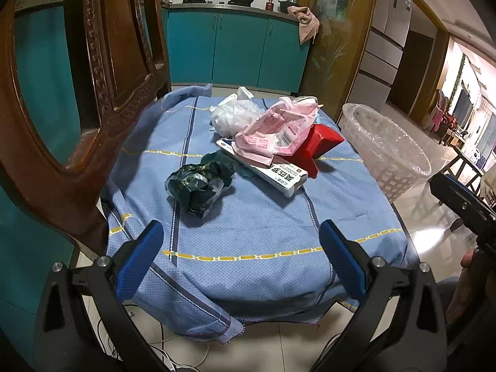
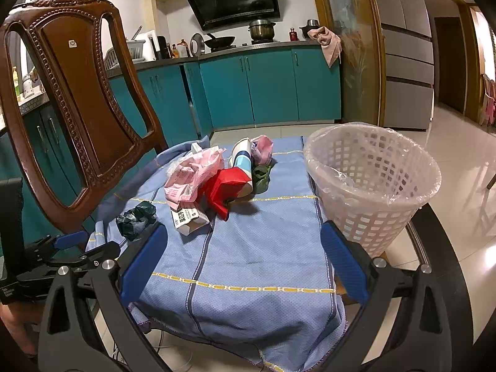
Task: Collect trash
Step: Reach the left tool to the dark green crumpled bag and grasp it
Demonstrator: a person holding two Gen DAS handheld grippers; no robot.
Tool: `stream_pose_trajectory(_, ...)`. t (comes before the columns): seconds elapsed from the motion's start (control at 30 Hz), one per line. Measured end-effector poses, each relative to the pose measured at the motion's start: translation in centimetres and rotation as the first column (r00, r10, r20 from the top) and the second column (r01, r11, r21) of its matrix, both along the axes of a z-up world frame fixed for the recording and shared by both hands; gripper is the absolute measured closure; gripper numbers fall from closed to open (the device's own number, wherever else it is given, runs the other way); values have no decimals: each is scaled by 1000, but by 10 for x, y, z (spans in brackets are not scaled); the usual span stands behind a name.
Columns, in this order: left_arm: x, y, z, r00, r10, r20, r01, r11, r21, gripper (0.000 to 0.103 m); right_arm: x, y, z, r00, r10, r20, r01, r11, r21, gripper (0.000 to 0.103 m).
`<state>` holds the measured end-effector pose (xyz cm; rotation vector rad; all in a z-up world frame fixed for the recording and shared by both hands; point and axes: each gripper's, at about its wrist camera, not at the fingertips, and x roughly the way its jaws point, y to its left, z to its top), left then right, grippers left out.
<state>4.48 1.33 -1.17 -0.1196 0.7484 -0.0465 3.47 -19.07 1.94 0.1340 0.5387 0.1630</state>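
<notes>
1. Nearest to me, the left tongs (image 1: pixel 240 248) hung wide apart over the near edge of the bench (image 1: pixel 248 232), empty, with blue pads on both fingers.
2. The right tongs (image 2: pixel 243 249) were spread just as wide and held nothing; they hovered above the blue cloth (image 2: pixel 248 248) with yellow stripes that covered the bench.
3. A crumpled dark green bag (image 1: pixel 198 184) lay alone on the cloth, a little to the left of the main pile.
4. Just beyond it a white carton (image 1: pixel 279 175) with printed characters lay flat, its far end tucked under a pink plastic bag (image 1: pixel 276 133).
5. A red wrapper (image 1: pixel 321 142) leaned against the right side of that pink bag, and a white plastic bag (image 1: pixel 232 114) sat behind it.
6. A white lattice wastebasket (image 2: pixel 372 183), lined with clear plastic, stood at the bench's right edge, near the pile but apart from it.
7. A carved wooden chair (image 2: pixel 80 108) stood against the left side.
8. Teal kitchen cabinets (image 2: pixel 263 86) lined the far wall.
</notes>
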Motion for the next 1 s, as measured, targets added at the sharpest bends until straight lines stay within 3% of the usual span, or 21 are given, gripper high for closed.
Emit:
stream_pose_trajectory(0.37, 3, 1, -3, 1000, 8, -5, -8, 1000, 14, 3, 0, -1, 1, 1000, 3, 2, -3, 1000, -1, 6)
stream_pose_trajectory(0.57, 11, 4, -4, 1000, 20, -4, -20, 998, 61, 3, 0, -2, 1, 1000, 4, 2, -4, 1000, 0, 6)
stream_pose_trajectory(0.87, 58, 6, -8, 999, -18, -38, 25, 985, 173, 5, 5, 0, -2, 1000, 13, -17, -13, 1000, -10, 6)
stream_pose_trajectory(1.0, 86, 8, -22, 995, -17, -103, 38, 979, 198, 11, 9, 2, -5, 999, 20, -29, -20, 1000, -10, 6)
